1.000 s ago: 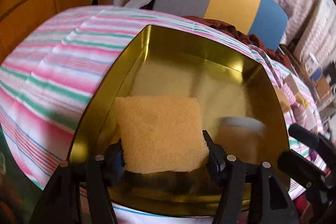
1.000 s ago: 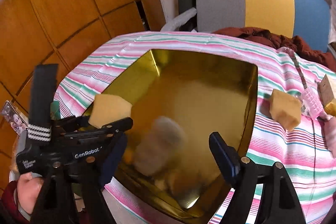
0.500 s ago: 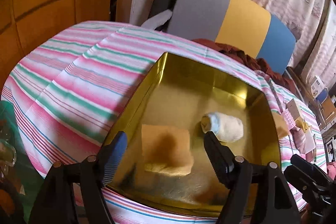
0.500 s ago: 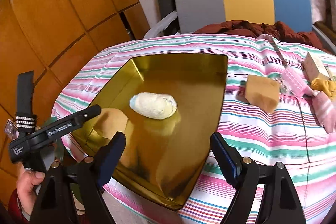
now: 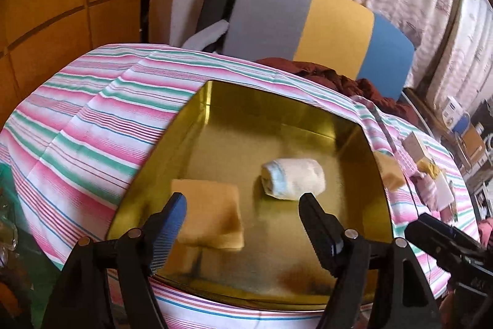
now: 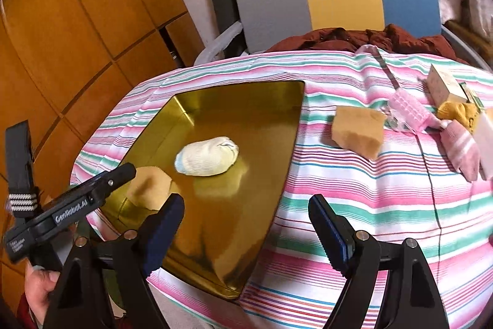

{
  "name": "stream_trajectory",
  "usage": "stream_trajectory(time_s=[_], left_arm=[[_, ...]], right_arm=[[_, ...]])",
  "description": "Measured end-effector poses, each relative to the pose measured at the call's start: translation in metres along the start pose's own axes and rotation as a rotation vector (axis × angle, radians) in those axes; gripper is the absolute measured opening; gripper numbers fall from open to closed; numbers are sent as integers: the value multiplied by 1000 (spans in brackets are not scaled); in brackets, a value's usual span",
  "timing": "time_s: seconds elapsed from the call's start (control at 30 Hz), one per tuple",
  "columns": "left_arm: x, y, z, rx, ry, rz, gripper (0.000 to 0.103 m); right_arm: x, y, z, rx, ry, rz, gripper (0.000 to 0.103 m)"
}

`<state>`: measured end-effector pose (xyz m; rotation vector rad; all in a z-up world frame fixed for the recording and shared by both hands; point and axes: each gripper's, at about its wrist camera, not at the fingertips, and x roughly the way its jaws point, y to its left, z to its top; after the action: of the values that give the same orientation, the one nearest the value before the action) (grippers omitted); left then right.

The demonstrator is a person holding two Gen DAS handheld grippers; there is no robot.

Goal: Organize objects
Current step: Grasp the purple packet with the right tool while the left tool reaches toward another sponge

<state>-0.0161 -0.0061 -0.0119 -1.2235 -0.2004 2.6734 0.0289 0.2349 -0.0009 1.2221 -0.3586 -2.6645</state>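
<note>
Inside shiny gold tray: porous sponge slab, knit sock roll; both tongs agape, empty.

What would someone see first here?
The shiny gold tray on the striped cloth, with a rolled white sock in its middle and a yellow sponge near its front corner. Another sponge lies on the cloth to its right.

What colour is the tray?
The tray is shiny gold, clearest in the right wrist view.
</note>
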Motion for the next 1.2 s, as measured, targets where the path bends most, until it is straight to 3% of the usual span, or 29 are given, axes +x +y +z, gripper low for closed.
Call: stream_trajectory(time_s=[0.47,0.73,0.8,0.93,1.1,1.2], left_arm=[[-10,-52,-13,108,9,-132,77],[-13,-80,-27,156,36,-193,77],[-13,-88,-30,168,44,-207,77],[-15,-105,-35,204,57,-227,77],[-14,-124,-39,245,73,-247,77],[-12,-134,-39,264,81,-258,77]], right_arm=[[-11,-42,-5,64,-3,-92,84],[-29,-82,-10,114,-12,-193,84],[-36,-101,-13,158,-11,-246,84],[-52,-141,-20,259,-16,-440,84],[-83,-204,-29,440,-42,-538,84],[-98,-233,-31,483,-45,-621,86]])
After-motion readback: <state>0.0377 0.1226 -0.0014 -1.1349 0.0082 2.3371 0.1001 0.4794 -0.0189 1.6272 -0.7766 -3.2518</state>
